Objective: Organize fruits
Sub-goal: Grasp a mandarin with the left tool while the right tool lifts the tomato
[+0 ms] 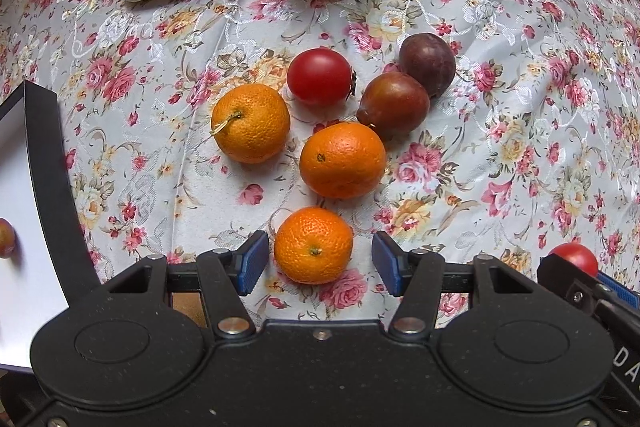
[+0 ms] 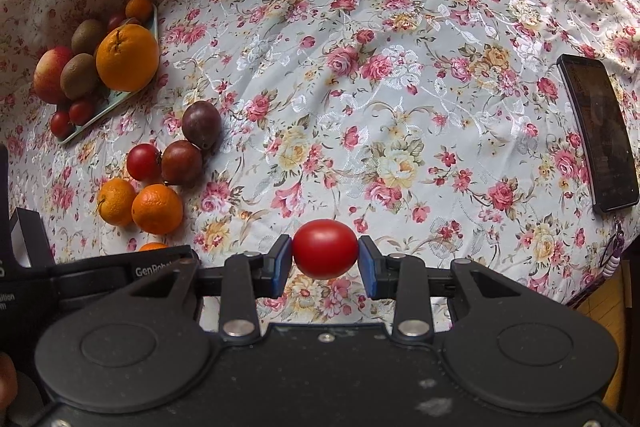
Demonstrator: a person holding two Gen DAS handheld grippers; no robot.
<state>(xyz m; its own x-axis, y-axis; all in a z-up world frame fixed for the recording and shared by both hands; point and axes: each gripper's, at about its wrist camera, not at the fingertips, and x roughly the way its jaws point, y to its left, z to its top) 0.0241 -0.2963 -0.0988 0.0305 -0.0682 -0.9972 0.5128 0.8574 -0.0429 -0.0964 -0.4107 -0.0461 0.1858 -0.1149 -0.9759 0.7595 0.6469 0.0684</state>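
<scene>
My left gripper (image 1: 314,263) is open, its blue pads on either side of a small mandarin (image 1: 313,245) without touching it. Beyond lie two more mandarins (image 1: 342,159) (image 1: 251,123), a red tomato (image 1: 319,77) and two dark plums (image 1: 393,105) (image 1: 428,63) on the floral cloth. My right gripper (image 2: 325,259) is shut on a red cherry tomato (image 2: 325,249), held just above the cloth; this tomato (image 1: 574,259) also shows at the right edge of the left wrist view. A pale green tray (image 2: 116,99) at the far left holds a big orange (image 2: 127,57), kiwis, an apple and small tomatoes.
A white box with a black rim (image 1: 44,163) stands at the left, with a reddish fruit (image 1: 6,238) inside. A dark phone (image 2: 598,135) lies near the table's right edge. A wide stretch of floral cloth (image 2: 380,87) spreads between the fruit and the phone.
</scene>
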